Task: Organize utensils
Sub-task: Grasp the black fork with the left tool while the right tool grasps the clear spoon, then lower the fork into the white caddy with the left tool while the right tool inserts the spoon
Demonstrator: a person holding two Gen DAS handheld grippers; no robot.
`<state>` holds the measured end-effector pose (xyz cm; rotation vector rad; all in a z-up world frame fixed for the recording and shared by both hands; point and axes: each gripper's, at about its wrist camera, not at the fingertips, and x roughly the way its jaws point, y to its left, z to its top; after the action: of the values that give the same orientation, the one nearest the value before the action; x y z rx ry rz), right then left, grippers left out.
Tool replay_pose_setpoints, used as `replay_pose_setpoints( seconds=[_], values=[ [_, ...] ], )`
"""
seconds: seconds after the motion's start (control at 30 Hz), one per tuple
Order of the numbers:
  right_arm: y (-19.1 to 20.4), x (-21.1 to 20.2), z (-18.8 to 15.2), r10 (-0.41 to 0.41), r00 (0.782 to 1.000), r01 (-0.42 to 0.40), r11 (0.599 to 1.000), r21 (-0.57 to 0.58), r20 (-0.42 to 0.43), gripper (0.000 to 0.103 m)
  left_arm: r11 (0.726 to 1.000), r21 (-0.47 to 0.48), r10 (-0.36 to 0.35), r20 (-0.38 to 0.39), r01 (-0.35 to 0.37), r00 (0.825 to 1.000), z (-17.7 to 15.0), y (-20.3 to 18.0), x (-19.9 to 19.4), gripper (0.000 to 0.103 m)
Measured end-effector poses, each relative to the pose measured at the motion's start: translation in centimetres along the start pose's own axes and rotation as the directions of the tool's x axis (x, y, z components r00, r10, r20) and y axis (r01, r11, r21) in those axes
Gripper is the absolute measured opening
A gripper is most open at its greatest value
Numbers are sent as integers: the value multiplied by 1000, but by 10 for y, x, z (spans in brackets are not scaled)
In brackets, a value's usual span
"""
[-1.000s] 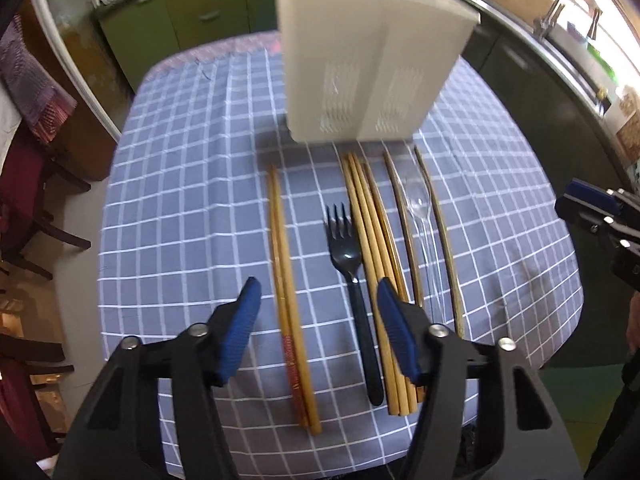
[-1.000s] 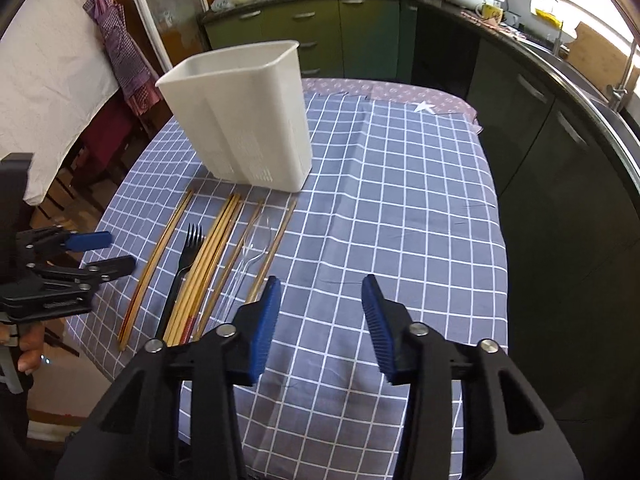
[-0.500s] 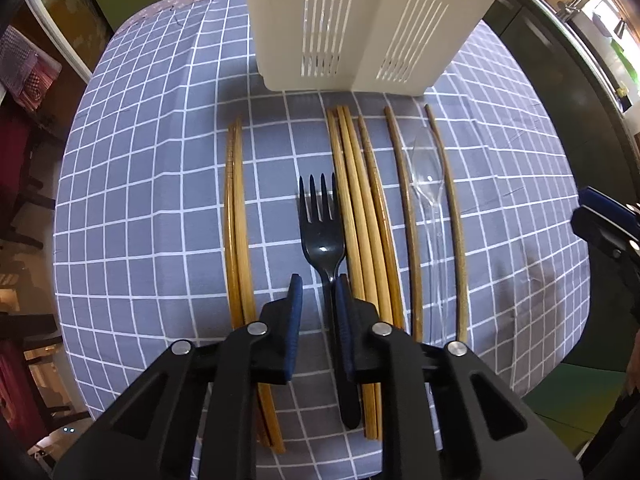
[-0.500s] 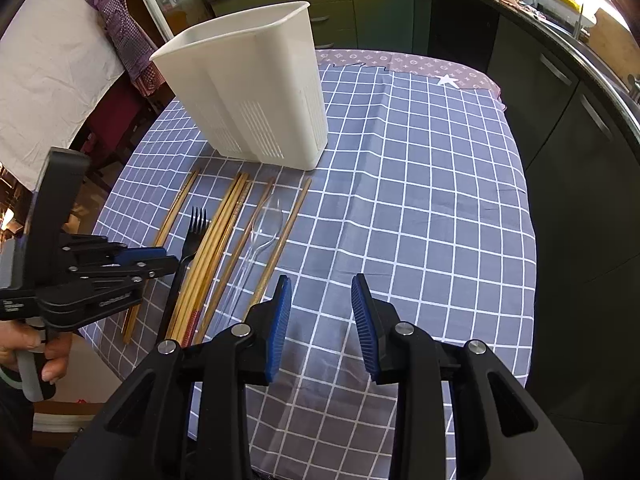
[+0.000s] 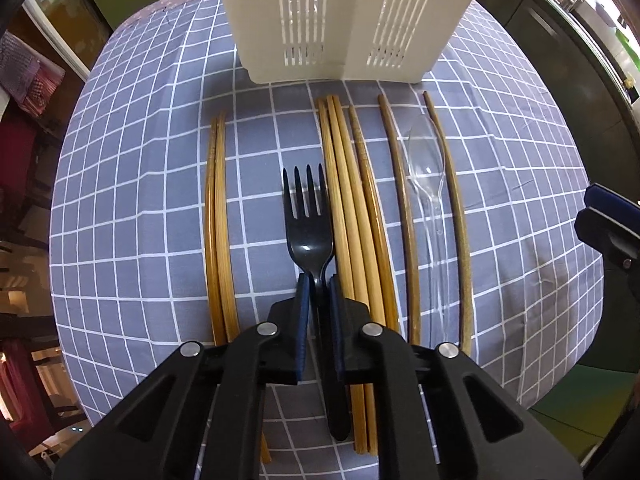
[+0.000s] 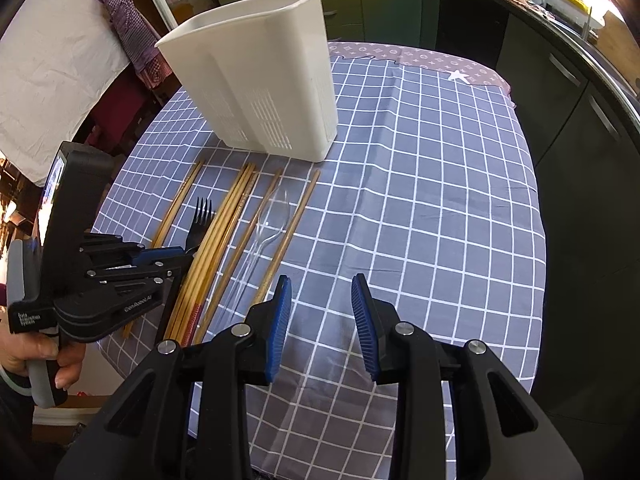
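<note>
The checked tablecloth (image 6: 420,184) covers the whole work surface, and the white slotted utensil holder (image 6: 260,92) stands upright on its far part; this holder serves as the landmark for everything below. All the utensils lie flat on the near side of the holder, side by side, each with its long axis running from the holder back toward the person. Farthest to the holder's left is a pair of wooden chopsticks (image 5: 218,220); next to them lies the black fork (image 5: 308,220), tines toward the holder, handle toward the person; then a bundle of pale chopsticks (image 5: 348,208) just beside the fork; then two darker single sticks with the clear plastic spoon (image 5: 426,176) between them. The left gripper (image 5: 319,280) points steeply down over the fork's neck, its jaws having just been closing, and its blue pads now clamp the neck from both sides (the grip sits across the fork's long axis, just below the head). The fork appears to rest on the cloth, not yet lifted. The left hand is plainly the nearer one to the fork. The right gripper (image 6: 322,300) hovers over bare cloth off to the holder's near right, jaws parted and holding nothing. Judged next requirement: lift the fork and carry it forward to the holder.
</note>
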<state>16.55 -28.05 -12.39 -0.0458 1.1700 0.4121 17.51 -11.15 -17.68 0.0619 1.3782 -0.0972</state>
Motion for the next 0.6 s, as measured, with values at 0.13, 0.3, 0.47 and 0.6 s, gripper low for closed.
replay_pose_setpoints(
  seconds=[0.13, 0.3, 0.47, 0.6],
  values=[
    [8, 1, 6, 11, 1000, -11, 1000, 7, -22, 32, 1000, -10, 1, 34, 0, 999, 0, 1, -3, 9],
    [28, 10, 13, 41, 996, -40, 999, 7, -80, 28, 1000, -23, -6, 142, 10, 990, 0, 11, -26, 9],
    [47, 36, 23, 53, 984, -48, 998, 29, -168, 18, 999, -25, -16, 250, 23, 968, -1, 13, -60, 9],
    [52, 58, 31, 39, 973, -26, 998, 60, -226, 16, 999, -26, -27, 314, 37, 949, -6, 18, -84, 9]
  ],
)
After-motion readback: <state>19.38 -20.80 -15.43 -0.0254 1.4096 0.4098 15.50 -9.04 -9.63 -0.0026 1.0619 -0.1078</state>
